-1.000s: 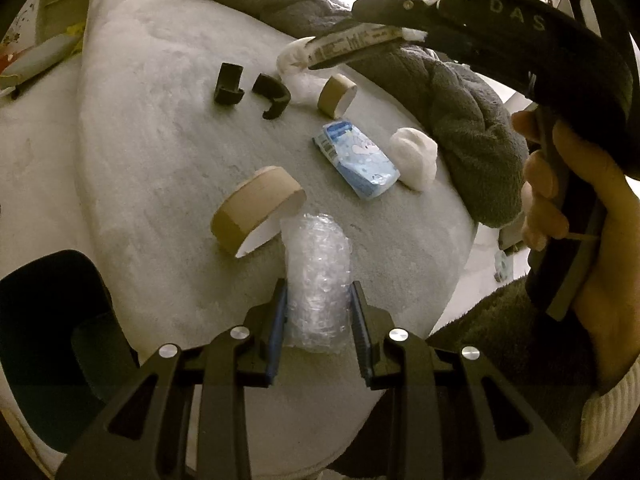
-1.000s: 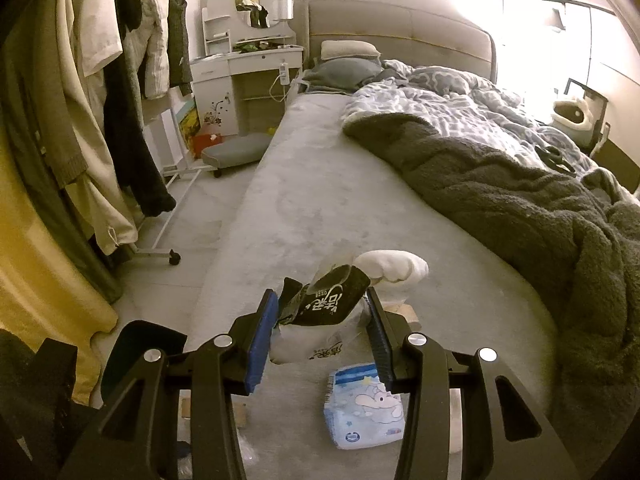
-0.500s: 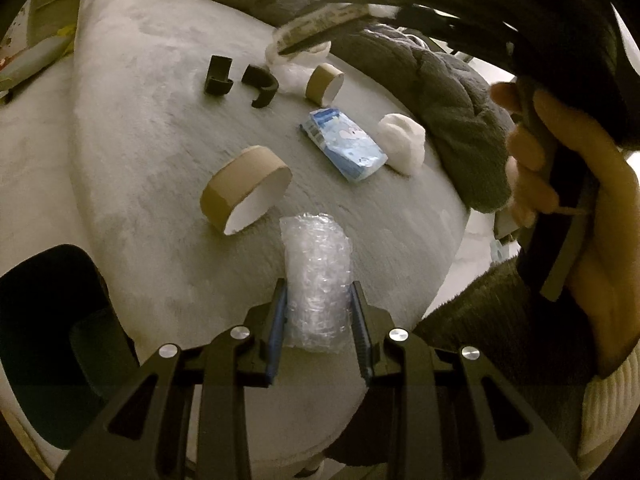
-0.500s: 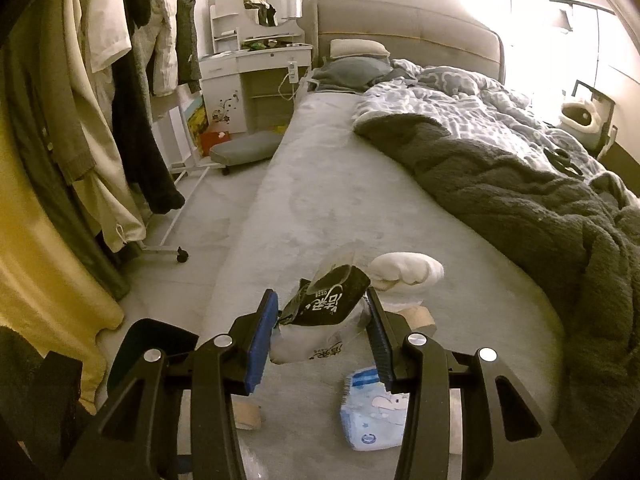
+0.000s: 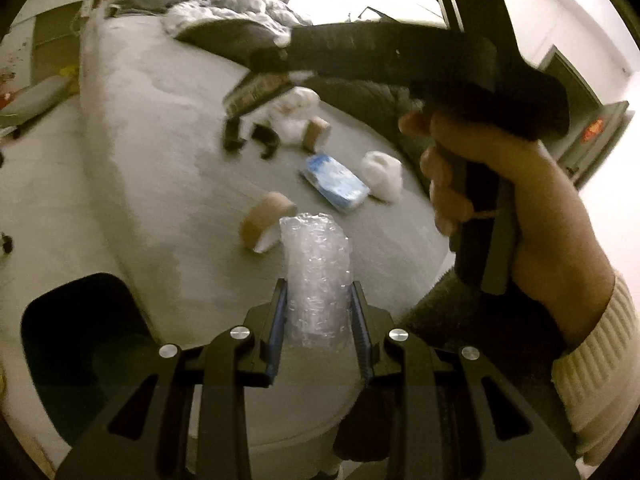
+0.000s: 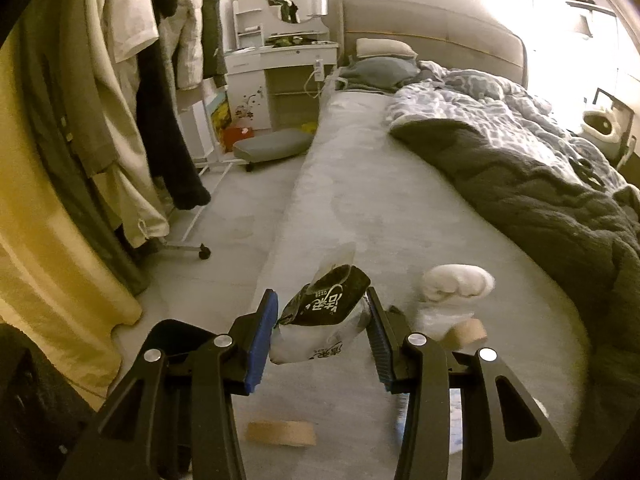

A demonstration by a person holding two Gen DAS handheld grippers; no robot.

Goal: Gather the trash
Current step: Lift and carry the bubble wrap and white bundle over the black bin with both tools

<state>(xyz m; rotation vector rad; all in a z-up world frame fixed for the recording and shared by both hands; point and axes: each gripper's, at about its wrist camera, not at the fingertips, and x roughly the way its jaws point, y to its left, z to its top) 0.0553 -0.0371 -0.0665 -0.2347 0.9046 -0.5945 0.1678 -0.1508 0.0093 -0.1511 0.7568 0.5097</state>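
Fingers (image 5: 280, 316) of my left gripper (image 5: 318, 320) are pinching a roll of bubble wrap (image 5: 318, 276), which stands up between the blue pads above the near end of the bed (image 5: 160, 160). My right gripper (image 6: 322, 332) has its fingers (image 6: 262, 332) pressed in on a crumpled packet (image 6: 324, 316), black on top with white lettering and pale below; a clear flap sticks up from it. From the left camera I see my right hand (image 5: 500, 200) on the handle of that gripper, with a cream ribbed cuff (image 5: 596, 372) at the wrist. More trash lies on the bed beyond the bubble wrap: a tape ring (image 5: 266, 228) just behind it to the left, a blue pack (image 5: 336, 186) further back to the right, a white wad (image 5: 382, 174) beside the pack, and further still a small cardboard tube (image 5: 316, 132), a white crumpled bag (image 5: 294, 112) and two black pieces (image 5: 248, 136), all blurred. A dark bin (image 5: 80, 344) sits on the floor left of the bubble wrap, beside the bed. A grey blanket (image 6: 540, 200) covers the right side of the bed. Clothes (image 6: 132, 100) hang on a rack at the far left in the right camera view.
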